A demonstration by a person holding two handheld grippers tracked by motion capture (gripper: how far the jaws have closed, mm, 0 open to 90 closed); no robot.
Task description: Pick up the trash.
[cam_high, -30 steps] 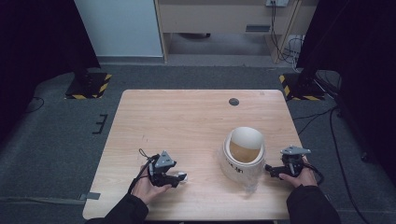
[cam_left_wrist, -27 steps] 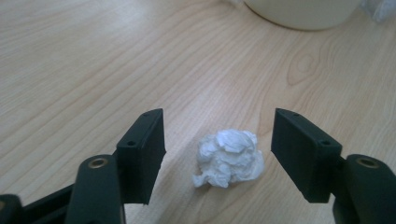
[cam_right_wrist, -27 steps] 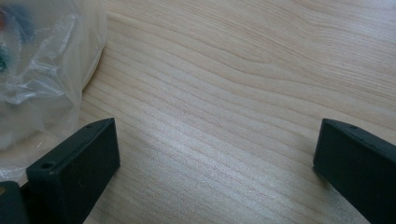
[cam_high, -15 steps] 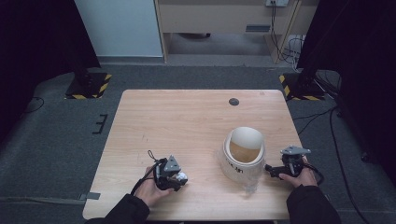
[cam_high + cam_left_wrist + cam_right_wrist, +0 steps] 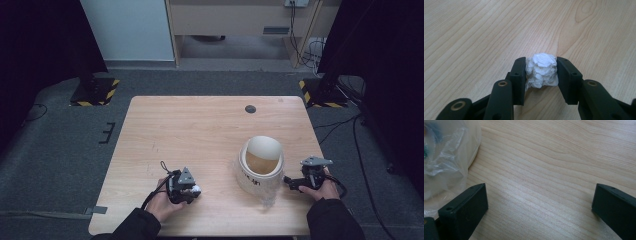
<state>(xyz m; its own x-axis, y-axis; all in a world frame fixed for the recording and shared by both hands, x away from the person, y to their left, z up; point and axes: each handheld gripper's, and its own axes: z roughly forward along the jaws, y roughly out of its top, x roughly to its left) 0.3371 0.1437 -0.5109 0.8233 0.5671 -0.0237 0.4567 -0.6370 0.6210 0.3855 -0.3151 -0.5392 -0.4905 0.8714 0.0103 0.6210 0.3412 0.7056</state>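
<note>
Left gripper (image 5: 541,72) having just been closing, now pinching a crumpled white paper wad (image 5: 541,70) between both pads, squeezing it from either side. Wad sitting right at the fingertips, resting low against the wooden surface (image 5: 486,30). In the high view, left gripper (image 5: 192,190) lying near the surface's near edge, wad (image 5: 196,189) peeking out at its tip. Right gripper (image 5: 539,202) standing wide, jaws far apart, holding nothing, bare wood lying between them. Crinkled clear plastic (image 5: 446,155) lying just off its one jaw. In the high view, right gripper (image 5: 290,181) pointing toward a white cylindrical bin (image 5: 260,165) just beside its tips, well apart from the left gripper.
</note>
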